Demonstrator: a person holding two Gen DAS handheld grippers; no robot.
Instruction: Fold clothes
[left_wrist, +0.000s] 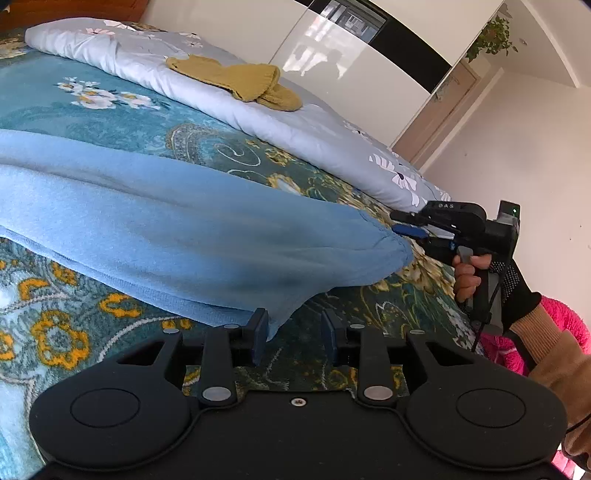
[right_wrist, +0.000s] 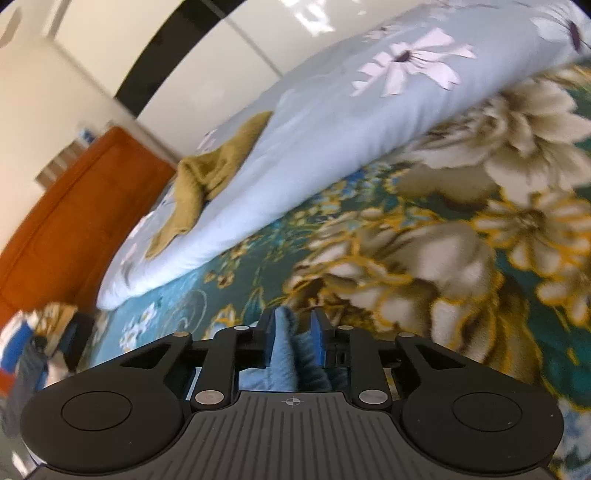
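Note:
A light blue garment (left_wrist: 177, 225) lies in a long fold across the teal floral bedspread (left_wrist: 229, 147). My left gripper (left_wrist: 294, 338) is open at the garment's near hanging corner, its left finger touching the cloth, nothing clamped. My right gripper (left_wrist: 404, 223) is at the garment's far right end, held by a gloved hand. In the right wrist view my right gripper (right_wrist: 293, 332) is shut on a bunch of the blue garment (right_wrist: 291, 354). A mustard knit garment (left_wrist: 240, 81) lies on the folded pale quilt (left_wrist: 295, 125), also in the right wrist view (right_wrist: 199, 177).
The pale floral quilt (right_wrist: 332, 122) runs along the far side of the bed. White glossy wardrobe doors (left_wrist: 332, 59) stand behind it. An orange-brown headboard (right_wrist: 70, 221) is at the left in the right wrist view, with a pile of things (right_wrist: 33, 347) below it.

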